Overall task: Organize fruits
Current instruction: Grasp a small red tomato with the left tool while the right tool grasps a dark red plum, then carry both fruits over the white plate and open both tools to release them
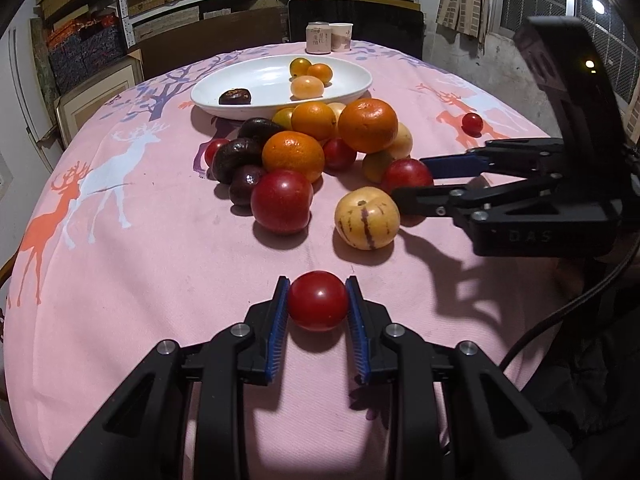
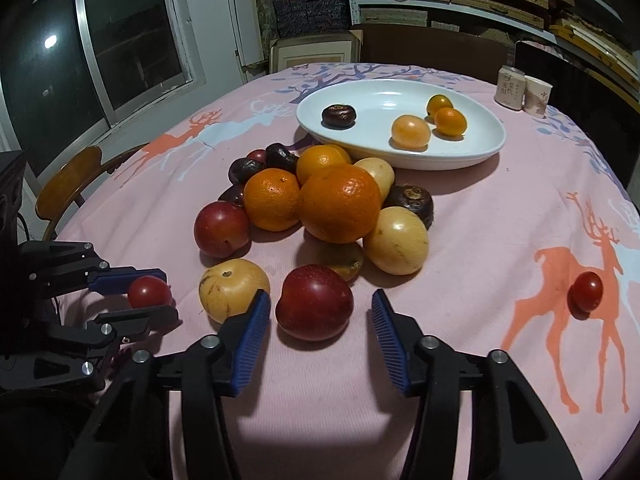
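- Your left gripper point(image 1: 318, 300) is pinching a small round red cherry tomato point(image 1: 318, 301) between its blue ribbed pads, near the table edge closest to you, over the pink deer-print tablecloth point(image 1: 160, 240).
- From the right wrist view the same tomato point(image 2: 149, 292) sits between the left gripper's fingers point(image 2: 152, 294), well left of the pile.
- Your right gripper point(image 2: 320, 316) is spread wide; a large dark-red plum point(image 2: 315, 302) lies between its pads, and neither pad appears to touch it.
- In the left wrist view the right gripper point(image 1: 416, 178) reaches in from the right edge, its tips on either side of that plum point(image 1: 406, 174).
- A yellow purple-striped round melon-like fruit point(image 1: 367, 218) lies just beside the plum, on the near side of the pile.
- The mixed pile of oranges, plums, dark passion fruits and yellow fruits point(image 2: 320, 200) occupies the table's middle.
- A white oval ceramic dish point(image 2: 472, 156) behind the pile, toward the far edge, holds four small fruits: one dark, three orange-yellow.
- A second small red tomato point(image 2: 586, 292) lies alone toward the right edge.
- A printed drink can point(image 2: 509, 88) and paper cup point(image 2: 537, 96) stand at the far edge.
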`<move>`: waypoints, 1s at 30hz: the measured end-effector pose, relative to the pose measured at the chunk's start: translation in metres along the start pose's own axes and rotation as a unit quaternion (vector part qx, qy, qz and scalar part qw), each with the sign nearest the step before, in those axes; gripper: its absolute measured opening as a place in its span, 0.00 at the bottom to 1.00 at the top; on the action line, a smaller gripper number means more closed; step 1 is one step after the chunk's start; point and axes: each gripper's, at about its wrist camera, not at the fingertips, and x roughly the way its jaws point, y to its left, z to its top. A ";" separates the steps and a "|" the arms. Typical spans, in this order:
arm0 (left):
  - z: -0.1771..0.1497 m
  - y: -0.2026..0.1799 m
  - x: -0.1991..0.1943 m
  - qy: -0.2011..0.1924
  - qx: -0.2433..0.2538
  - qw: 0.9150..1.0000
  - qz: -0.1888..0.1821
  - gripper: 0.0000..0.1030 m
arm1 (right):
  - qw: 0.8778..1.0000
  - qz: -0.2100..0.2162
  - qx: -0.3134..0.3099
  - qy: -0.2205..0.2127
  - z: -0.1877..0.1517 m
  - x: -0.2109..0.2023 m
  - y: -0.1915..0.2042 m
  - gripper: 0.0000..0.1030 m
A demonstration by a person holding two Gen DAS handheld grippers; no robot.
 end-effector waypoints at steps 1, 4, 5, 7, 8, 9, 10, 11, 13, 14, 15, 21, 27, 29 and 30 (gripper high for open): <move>0.000 0.000 0.001 0.000 0.000 1.000 -0.001 0.27 | 1.000 0.005 0.002 0.007 0.000 0.005 -0.001 0.39; 0.000 0.001 0.001 -0.001 -0.002 1.000 0.000 0.27 | 1.000 0.016 0.010 0.005 0.000 0.006 -0.002 0.38; 0.000 0.002 0.001 -0.001 -0.004 1.000 0.000 0.27 | 1.000 0.016 0.012 0.000 -0.001 0.005 -0.002 0.38; 0.001 0.004 0.000 -0.004 -0.008 1.000 0.000 0.27 | 1.000 0.010 0.016 -0.009 -0.002 0.000 -0.004 0.38; 0.001 0.005 -0.001 -0.005 -0.009 1.000 0.000 0.27 | 1.000 0.008 0.016 -0.014 -0.003 -0.004 -0.005 0.38; 0.002 0.006 -0.002 -0.007 -0.011 1.000 0.001 0.27 | 1.000 0.009 0.017 -0.018 -0.003 -0.007 -0.006 0.38; 0.003 0.006 -0.003 -0.008 -0.012 1.000 0.000 0.27 | 1.000 0.010 0.019 -0.021 -0.004 -0.010 -0.007 0.38; 0.004 0.007 -0.003 -0.009 -0.013 1.000 0.001 0.27 | 0.999 0.012 0.022 -0.024 -0.005 -0.012 -0.009 0.38; 0.006 0.008 -0.005 -0.012 -0.015 1.000 0.003 0.27 | 0.999 0.012 0.027 -0.028 -0.005 -0.017 -0.012 0.38; 0.006 0.009 -0.006 -0.014 -0.015 1.000 0.003 0.27 | 0.999 0.011 0.030 -0.032 -0.006 -0.019 -0.013 0.38; 0.008 0.009 -0.008 -0.017 -0.016 1.000 0.003 0.27 | 0.999 0.010 0.032 -0.036 -0.005 -0.022 -0.015 0.38; 0.017 0.015 -0.015 -0.024 -0.018 1.000 0.008 0.27 | 0.997 0.004 0.045 -0.058 -0.001 -0.039 -0.024 0.38; 0.038 0.025 -0.023 -0.043 -0.019 0.999 0.012 0.27 | 0.995 -0.011 0.052 -0.089 0.013 -0.060 -0.039 0.38; 0.050 0.031 -0.026 -0.052 -0.017 0.998 0.017 0.27 | 0.993 -0.019 0.057 -0.104 0.021 -0.070 -0.047 0.38; 0.058 0.033 -0.027 -0.056 -0.017 0.998 0.018 0.27 | 0.992 -0.022 0.059 -0.111 0.026 -0.075 -0.052 0.38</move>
